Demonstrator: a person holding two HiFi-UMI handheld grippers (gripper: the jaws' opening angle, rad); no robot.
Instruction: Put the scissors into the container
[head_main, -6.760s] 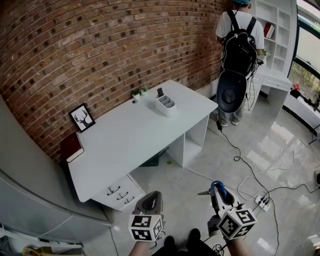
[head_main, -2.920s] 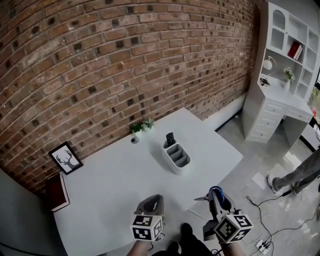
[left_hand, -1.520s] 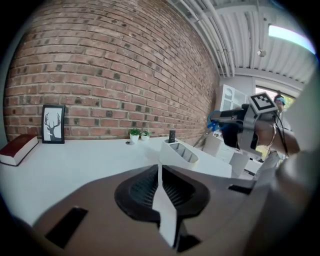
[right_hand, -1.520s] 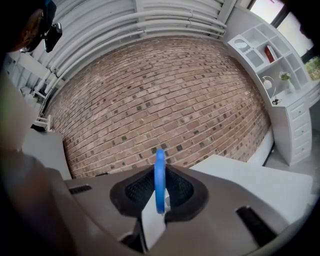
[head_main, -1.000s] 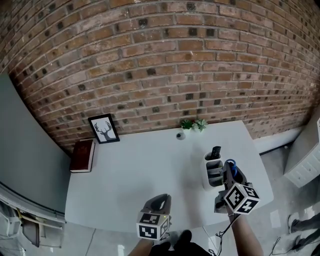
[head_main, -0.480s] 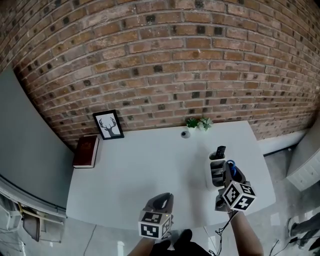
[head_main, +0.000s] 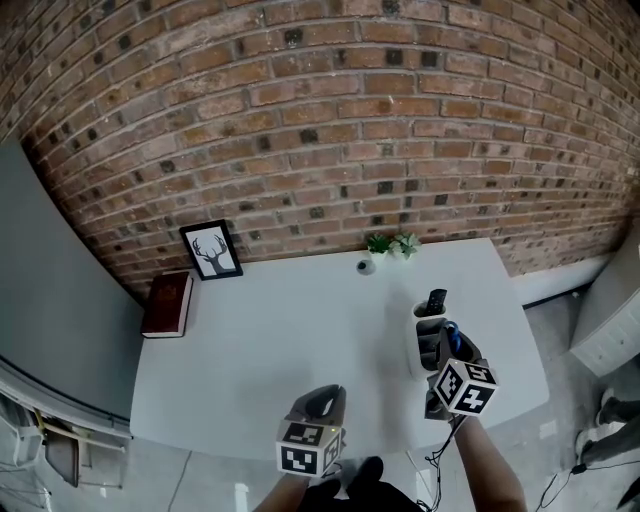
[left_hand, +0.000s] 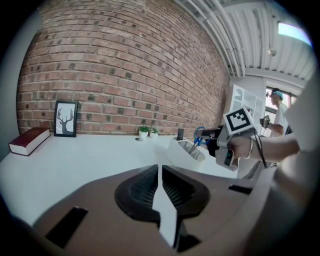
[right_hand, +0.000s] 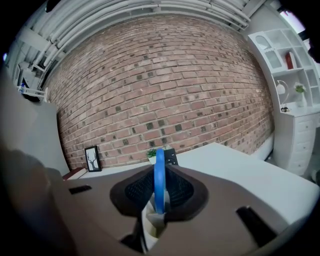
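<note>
blue scissors (right_hand: 159, 180): handle ring pinched upright in the right gripper's jaws. in the left gripper view the blades slant down toward the container's open top; tip inside or just above, can't tell.
right gripper (head_main: 447, 338): clamped on the scissors handle, over the container near the desk's right end, marker cube toward the person.
container (head_main: 424, 350): white, long, split into compartments, stands on the desk right of middle. a black remote-like thing (head_main: 436, 300) sticks up from its far compartment.
left gripper (head_main: 318, 404): jaws closed together with nothing in them. hovers over the desk's near edge, well apart from the container.
desk (head_main: 270, 340): white, set against a brick wall (head_main: 300, 120).
along the wall: framed deer print (head_main: 211, 250) standing at the back, dark red book (head_main: 166, 303) flat at the left end, small green plant (head_main: 392, 243) with a small white cup (head_main: 366, 266) just beside it.
hand (left_hand: 250, 147): wrapped round the right gripper's grip, seen from the left gripper view.
</note>
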